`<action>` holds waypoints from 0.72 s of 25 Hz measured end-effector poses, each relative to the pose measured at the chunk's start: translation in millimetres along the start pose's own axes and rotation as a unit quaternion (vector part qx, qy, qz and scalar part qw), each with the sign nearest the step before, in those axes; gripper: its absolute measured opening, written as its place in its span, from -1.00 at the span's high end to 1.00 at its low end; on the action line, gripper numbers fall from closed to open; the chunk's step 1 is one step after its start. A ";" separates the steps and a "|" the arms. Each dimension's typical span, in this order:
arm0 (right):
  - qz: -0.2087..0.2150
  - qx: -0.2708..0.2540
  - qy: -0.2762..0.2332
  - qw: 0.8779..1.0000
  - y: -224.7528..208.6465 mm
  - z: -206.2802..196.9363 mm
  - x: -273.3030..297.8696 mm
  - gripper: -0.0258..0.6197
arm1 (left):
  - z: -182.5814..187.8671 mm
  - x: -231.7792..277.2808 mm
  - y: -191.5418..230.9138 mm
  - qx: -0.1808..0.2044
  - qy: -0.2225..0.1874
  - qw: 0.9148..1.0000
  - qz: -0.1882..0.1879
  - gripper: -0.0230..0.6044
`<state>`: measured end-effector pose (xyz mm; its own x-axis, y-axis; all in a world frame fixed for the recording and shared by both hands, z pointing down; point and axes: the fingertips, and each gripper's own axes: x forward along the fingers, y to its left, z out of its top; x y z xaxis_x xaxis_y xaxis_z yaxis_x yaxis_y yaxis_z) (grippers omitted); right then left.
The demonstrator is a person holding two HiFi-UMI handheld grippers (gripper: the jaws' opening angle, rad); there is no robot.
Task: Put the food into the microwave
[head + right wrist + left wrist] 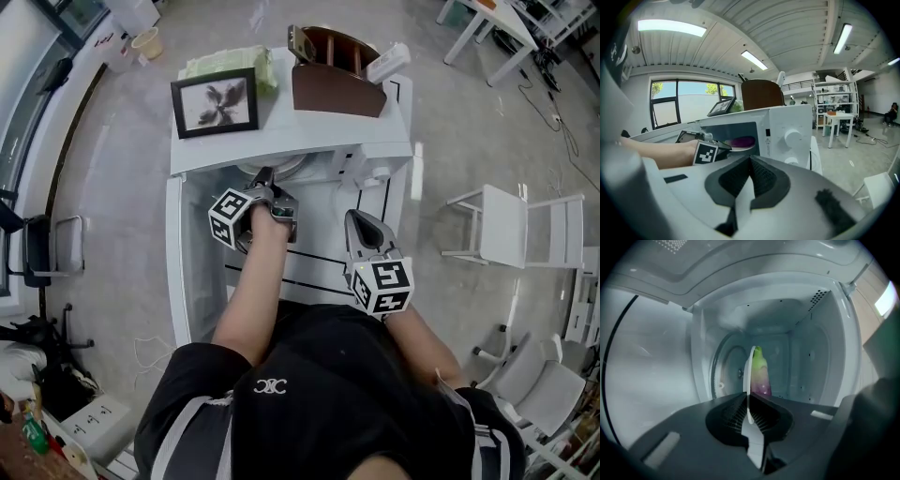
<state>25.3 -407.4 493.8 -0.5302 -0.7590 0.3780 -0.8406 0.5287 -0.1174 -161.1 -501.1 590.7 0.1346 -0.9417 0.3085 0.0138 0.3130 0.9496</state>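
White plate (pixel 750 380), seen edge-on, is clamped by its near rim between the 2 jaws of the left hand-held gripper (pixel 749 404). The purple and green food (pixel 760 373) lies on the plate just beyond the jaw tips, inside the cavity of the microwave (pixel 811 357). The cavity walls stand clear of the plate on both sides, and the back wall lies well beyond the food. The open door (pixel 647 366) stands to that gripper's left. The right hand-held gripper (pixel 750 161) hangs outside, right of and behind the left one, its jaws together on nothing. It is over the white surface (pixel 323 239) and faces the control knobs (pixel 792 137). Farther off, on the microwave's top, sit a picture frame (pixel 215 102) and a brown wooden holder (pixel 336 80).
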 end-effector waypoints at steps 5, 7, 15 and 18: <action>-0.012 0.002 0.010 1.000 -9.6 -4.5 2.3 0.90 | 11.0 19.4 3.7 0.047 -0.004 0.999 -0.004 0.85; -0.017 0.003 0.015 1.000 -12.9 -7.4 2.3 0.90 | 13.6 24.4 6.6 0.044 -0.008 0.999 -0.002 0.85; -0.027 0.003 0.020 0.999 -18.4 -9.9 -0.9 0.90 | 19.0 34.9 8.2 0.054 -0.014 0.998 0.009 0.82; -0.031 0.004 0.019 0.999 -20.6 -10.0 -2.3 0.90 | 18.6 36.8 7.9 0.045 -0.014 0.999 0.004 0.82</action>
<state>44.9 -412.7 504.5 -0.4719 -0.7751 0.4201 -0.8730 0.4774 -0.0998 -174.6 -535.6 610.7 0.1063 -0.9427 0.3163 -0.0757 0.3095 0.9479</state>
